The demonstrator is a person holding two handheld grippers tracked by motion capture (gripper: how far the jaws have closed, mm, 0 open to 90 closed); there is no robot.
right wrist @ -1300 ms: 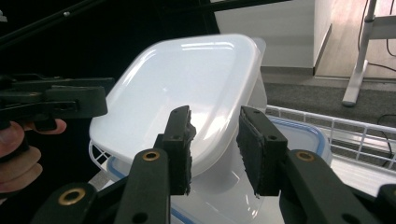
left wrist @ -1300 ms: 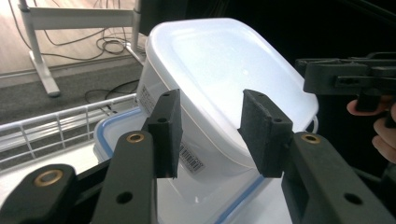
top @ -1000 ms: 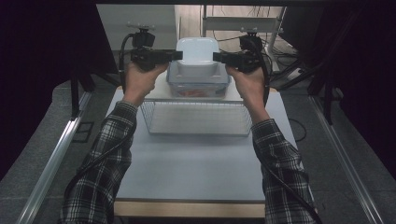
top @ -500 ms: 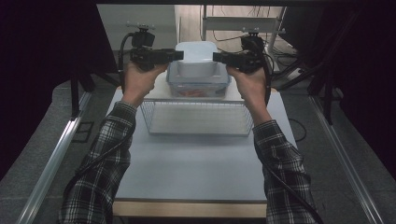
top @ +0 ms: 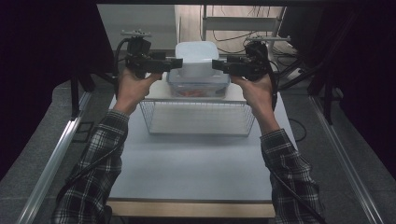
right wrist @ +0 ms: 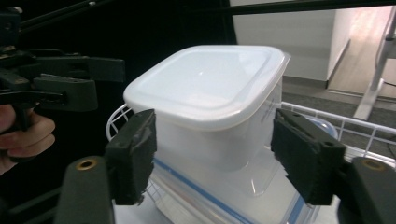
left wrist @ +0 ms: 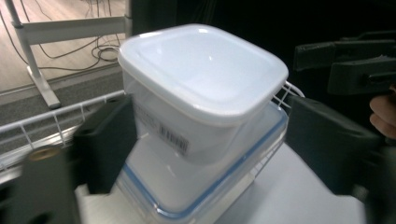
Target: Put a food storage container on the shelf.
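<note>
A pale counter (top: 187,168) stands between dark curtains; at its far end a white wire basket (top: 198,116) lies just in front of a blue-rimmed clear box (top: 198,86); on that box stands a white-lidded container (top: 196,58); the left tool (top: 175,63) and right tool (top: 218,65) flank it, jaws just opened, spread, pads clear of its sides.

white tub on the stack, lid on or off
On. The white tub wears its lid flat across the rim, and sits upright on the blue-rimmed container.
</note>
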